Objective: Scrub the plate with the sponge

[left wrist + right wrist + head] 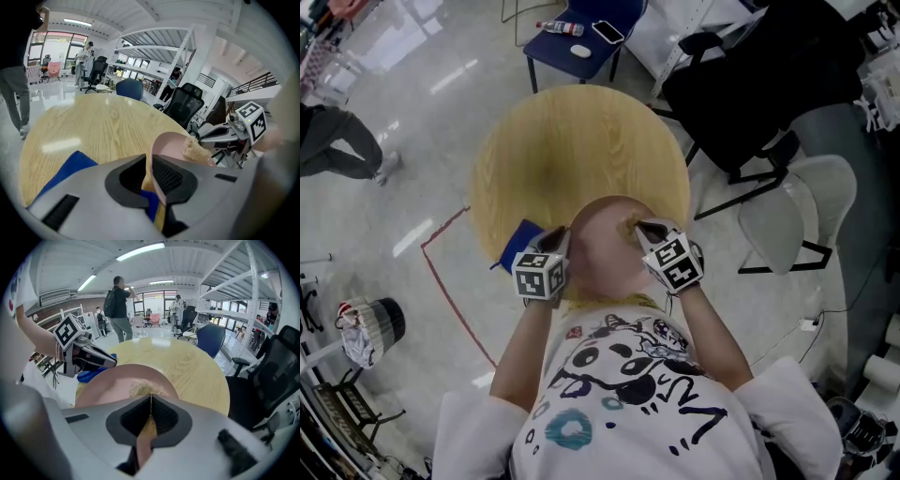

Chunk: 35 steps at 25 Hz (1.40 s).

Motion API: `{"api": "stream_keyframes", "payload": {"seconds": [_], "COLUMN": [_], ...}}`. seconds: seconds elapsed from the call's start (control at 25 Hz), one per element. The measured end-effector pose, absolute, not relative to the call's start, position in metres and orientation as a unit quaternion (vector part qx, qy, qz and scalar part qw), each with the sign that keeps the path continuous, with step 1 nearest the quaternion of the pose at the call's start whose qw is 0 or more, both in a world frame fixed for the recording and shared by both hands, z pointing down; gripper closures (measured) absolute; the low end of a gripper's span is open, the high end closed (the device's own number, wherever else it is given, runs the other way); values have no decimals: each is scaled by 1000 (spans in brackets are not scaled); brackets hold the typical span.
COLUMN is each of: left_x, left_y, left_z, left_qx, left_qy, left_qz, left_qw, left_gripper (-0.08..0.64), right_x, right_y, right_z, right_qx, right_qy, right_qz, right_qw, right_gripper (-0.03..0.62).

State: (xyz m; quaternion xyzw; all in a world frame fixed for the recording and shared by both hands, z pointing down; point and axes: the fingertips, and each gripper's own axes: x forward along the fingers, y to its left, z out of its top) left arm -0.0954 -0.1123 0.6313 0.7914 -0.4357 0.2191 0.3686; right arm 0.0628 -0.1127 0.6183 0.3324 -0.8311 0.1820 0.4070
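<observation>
**Two Grips, One Plate: Scrub in Hand**

Left of the plate, a blue cloth is seen lying on the round wooden table. At the plate's left rim the left gripper is clamped on, with the thin pink edge pinched between its pads. The plate is held tilted up by that pinch alone. On the plate's face, toward its right rim, the sponge is pressed, a frayed tan wad. Just right of the sponge the right gripper is found, its jaws drawn almost together on a thin bit of the sponge.

The scrubbing is judged to be under way. A firm rim pinch is called for, since every push on the plate's face can lever the plate out of the pads. Strokes are best made short and overlapping, worked from the plate's right rim across to the clamped side. Pressure should be moderate, as so little of the sponge is gripped that it could be torn free.
</observation>
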Motion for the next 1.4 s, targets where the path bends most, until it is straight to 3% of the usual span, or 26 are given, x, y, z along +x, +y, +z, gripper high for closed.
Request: {"api": "stream_keyframes", "payload": {"seconds": [0.16,0.4,0.88,1.4], "left_x": [-107,-119,-108,-100], "left_y": [-110,-116,-154,-155], "left_z": [619,561,392,286], "left_qx": [788,802,877,907], "left_qy": [-460,-469,-432,-411], "left_qz": [206,107,-1,-20], "left_qw": [353,354,213,90], "left_gripper": [528,529,537,538], "right_x": [58,38,20,40], "right_y": [-105,-112,-153,-151], "right_z": [599,540,359,252], "right_qx": [324,320,351,363], "right_qy": [-844,-879,-926,-929], "right_qz": [176,130,19,-56], "right_qw": [389,329,138,40], "right_gripper": [561,561,561,561]}}
